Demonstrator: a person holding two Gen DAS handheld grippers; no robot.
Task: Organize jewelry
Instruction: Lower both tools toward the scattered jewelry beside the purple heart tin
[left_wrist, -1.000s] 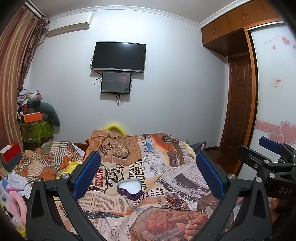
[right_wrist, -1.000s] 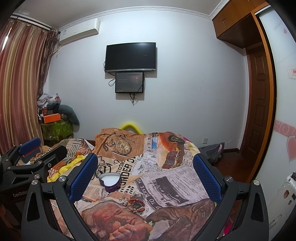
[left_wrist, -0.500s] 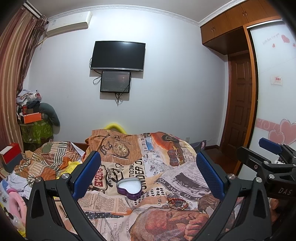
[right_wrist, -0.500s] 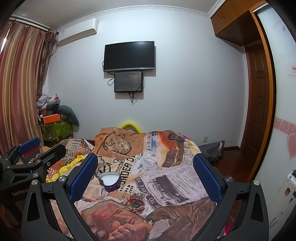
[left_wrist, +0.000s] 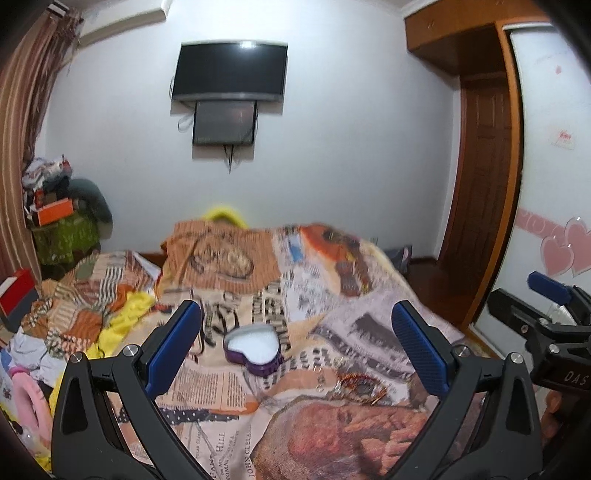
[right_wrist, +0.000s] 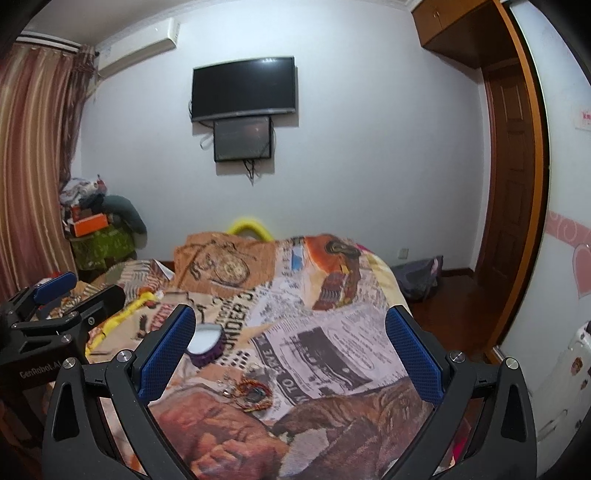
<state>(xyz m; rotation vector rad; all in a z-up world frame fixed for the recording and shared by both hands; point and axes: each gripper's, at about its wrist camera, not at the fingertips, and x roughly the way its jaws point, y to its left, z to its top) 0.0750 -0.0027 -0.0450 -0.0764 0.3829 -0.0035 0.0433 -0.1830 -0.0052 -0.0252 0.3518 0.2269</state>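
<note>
Both grippers, left gripper (left_wrist: 295, 343) and right gripper (right_wrist: 290, 345), hover over the bed (left_wrist: 332, 295) with jaws spread wide, holding nothing. Ahead lies an open heart-shaped box (left_wrist: 253, 349), with a bracelet pile (right_wrist: 253, 393) just beside it on the blanket.

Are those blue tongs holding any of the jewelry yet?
No. Both the left tongs and right tongs are open and empty; the bracelet lies on the bedspread.
</note>
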